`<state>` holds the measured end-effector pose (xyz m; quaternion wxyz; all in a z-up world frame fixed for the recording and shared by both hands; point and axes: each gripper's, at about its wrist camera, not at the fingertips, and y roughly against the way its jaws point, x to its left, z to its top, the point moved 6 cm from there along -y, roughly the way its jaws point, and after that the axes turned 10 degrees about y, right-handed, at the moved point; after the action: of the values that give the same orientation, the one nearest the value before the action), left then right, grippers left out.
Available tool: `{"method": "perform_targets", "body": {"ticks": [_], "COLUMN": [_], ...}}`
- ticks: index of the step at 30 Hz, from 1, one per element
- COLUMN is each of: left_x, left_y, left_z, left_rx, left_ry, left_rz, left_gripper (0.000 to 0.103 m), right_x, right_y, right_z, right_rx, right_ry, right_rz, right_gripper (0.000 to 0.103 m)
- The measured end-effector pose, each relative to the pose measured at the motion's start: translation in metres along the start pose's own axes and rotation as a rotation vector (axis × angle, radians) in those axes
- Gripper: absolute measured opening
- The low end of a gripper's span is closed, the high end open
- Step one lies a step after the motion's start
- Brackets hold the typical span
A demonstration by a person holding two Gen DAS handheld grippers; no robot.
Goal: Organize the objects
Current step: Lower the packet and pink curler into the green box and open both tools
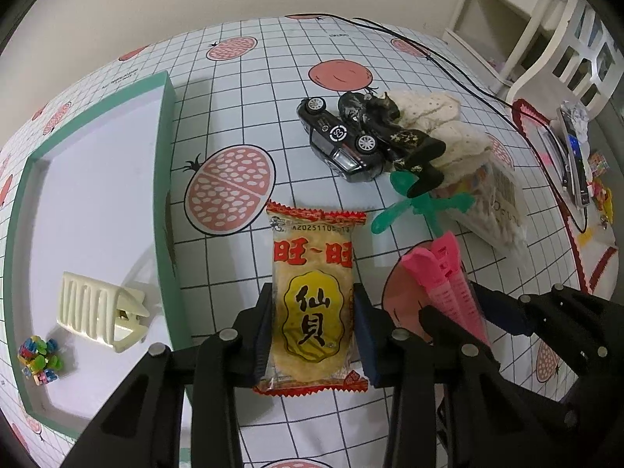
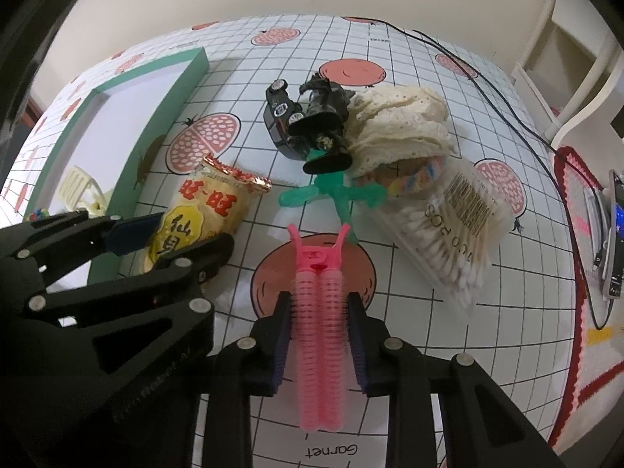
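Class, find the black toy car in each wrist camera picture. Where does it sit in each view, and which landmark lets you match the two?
Left wrist view: the black toy car lies on its side, upper centre-right.
Right wrist view: the black toy car sits upper centre, partly hidden by a dark toy.
Shared landmark: the cream lace cloth beside it, to its right.

White worktop cloth [image 1: 241, 89] with black grid and red fruit; green-rimmed tray [image 1: 165, 148]; yellow-and-red snack packet [image 1: 314, 300]; pink hair clip [image 2: 318, 335]; black toy car [image 1: 341, 140]; cream lace [image 2: 401, 124].
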<state>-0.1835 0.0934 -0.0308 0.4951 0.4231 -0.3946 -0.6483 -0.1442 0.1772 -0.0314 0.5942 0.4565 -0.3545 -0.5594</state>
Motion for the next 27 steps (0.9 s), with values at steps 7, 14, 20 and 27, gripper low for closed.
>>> {"method": "perform_targets", "body": {"ticks": [7,14,20,27], "left_x": [0.003,0.006,0.028,0.075], "left_y": [0.023,0.062,0.093,0.116], "left_z": [0.008,0.023,0.036,0.045], "left_rx": [-0.053,-0.169,-0.263,-0.341], "left_ry": [0.027,0.037,0.106,0.221], "left_rz": [-0.041,-0.043,-0.057,-0.011], "left_gripper": [0.038,0.038,0.038,0.038], "right_x": [-0.002,-0.006,0.013,0.033], "right_y": [0.024,0.053,0.074,0.081], "right_z": [0.008,0.025,0.038,0.058], "right_rx": [-0.085,-0.212,-0.283,-0.299], "right_ry": [-0.011,-0.040,-0.018,0.002], "right_rz": [-0.018,-0.034,0.006,0.010], "right_gripper": [0.030,0.029,0.029,0.029]}}
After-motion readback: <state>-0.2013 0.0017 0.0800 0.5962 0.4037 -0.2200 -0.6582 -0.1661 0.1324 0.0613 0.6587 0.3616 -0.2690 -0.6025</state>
